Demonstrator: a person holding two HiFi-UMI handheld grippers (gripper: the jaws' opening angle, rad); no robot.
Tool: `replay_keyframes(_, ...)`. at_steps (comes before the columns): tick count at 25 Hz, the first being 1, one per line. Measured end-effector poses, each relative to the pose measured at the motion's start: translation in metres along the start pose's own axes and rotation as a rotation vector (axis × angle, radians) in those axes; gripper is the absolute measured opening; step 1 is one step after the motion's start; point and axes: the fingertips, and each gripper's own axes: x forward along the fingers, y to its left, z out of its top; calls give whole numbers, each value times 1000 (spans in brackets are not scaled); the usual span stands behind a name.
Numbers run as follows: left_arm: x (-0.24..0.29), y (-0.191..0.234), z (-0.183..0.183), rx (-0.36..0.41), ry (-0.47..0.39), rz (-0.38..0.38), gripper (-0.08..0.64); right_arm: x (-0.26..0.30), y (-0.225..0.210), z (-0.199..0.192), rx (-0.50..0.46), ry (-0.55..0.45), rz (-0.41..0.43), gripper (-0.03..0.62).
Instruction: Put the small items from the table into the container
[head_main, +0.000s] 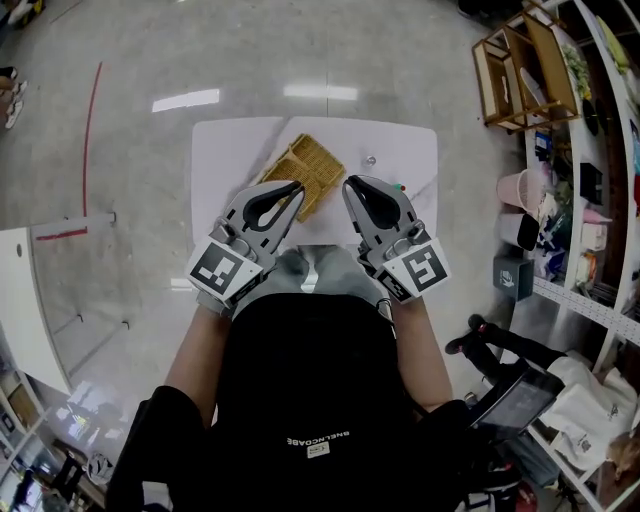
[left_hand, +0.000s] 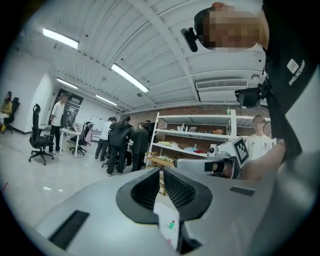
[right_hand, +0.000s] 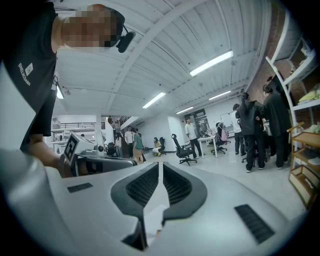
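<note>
Jaws on both tools were closed with nothing between them: the left gripper (head_main: 297, 188) and the right gripper (head_main: 348, 185) were held side by side above the near edge of the table (head_main: 225, 150), each with its two tips meeting. We saw a small white table with rounded corners standing on a glossy grey floor (head_main: 140, 60) that mirrored the ceiling lights. The container, a woven basket (head_main: 312, 165), lay at an angle near the table's middle, and from the head view the left gripper's tips overlapped its near corner. To the basket's right, on bare tabletop, sat a small silvery item (head_main: 370, 159) and, nearer the right gripper, a tiny green item (head_main: 399, 187); we could not tell what either was. A red line (head_main: 90, 120) ran across the floor to the left of the table. Along the room's right side stood a wooden rack (head_main: 515, 70), a pink bin (head_main: 517, 190) and crowded shelves (head_main: 600, 230). Looking along the left gripper, we saw a group of people (left_hand: 122, 142) beside metal shelving (left_hand: 195, 137), an office chair (left_hand: 39, 141), and long strip lights (left_hand: 129, 77) on a white ceiling.
</note>
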Motion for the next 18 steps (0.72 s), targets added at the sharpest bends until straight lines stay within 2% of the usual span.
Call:
replay_keyframes(5,15,-12,-10,-14,21,38,23,-17,-20,-9,9,23,14,19)
replay_keyframes(8,28,-21,-16,-20,47,54,29,-30,-42,-19,30,58,2,47)
replay_keyframes(18,70,-38,-36,-27,130,104,54,-54,-119,-88,68,154,-32,102)
